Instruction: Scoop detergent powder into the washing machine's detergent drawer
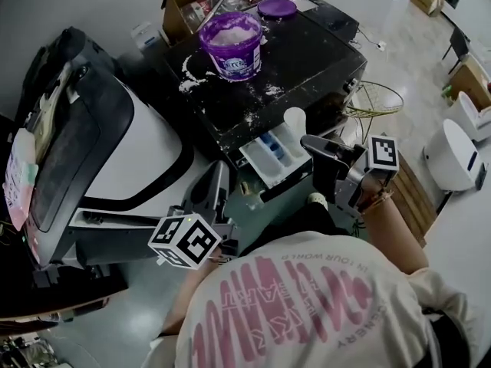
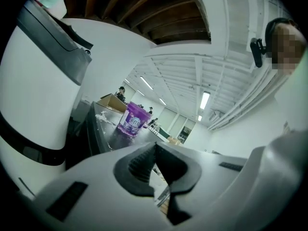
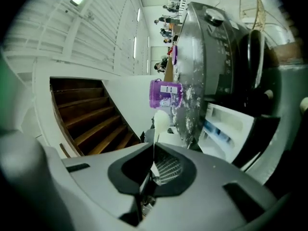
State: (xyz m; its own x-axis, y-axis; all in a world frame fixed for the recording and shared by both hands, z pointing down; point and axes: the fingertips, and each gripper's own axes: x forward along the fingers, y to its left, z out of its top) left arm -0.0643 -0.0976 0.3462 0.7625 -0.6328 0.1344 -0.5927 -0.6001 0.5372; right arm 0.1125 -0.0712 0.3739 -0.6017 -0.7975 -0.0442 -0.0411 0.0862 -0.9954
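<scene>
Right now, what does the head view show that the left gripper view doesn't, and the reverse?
Head view only: the open detergent drawer, the white scoop held in the right gripper, and the purple lid.
Left gripper view only: the left gripper with its jaws shut and nothing between them, the ceiling lights, and the wooden stair underside.
Both: the purple tub and spilled powder on the washer top.

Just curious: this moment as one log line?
right gripper: shut on scoop | scoop: near open drawer | left gripper: shut, empty
</scene>
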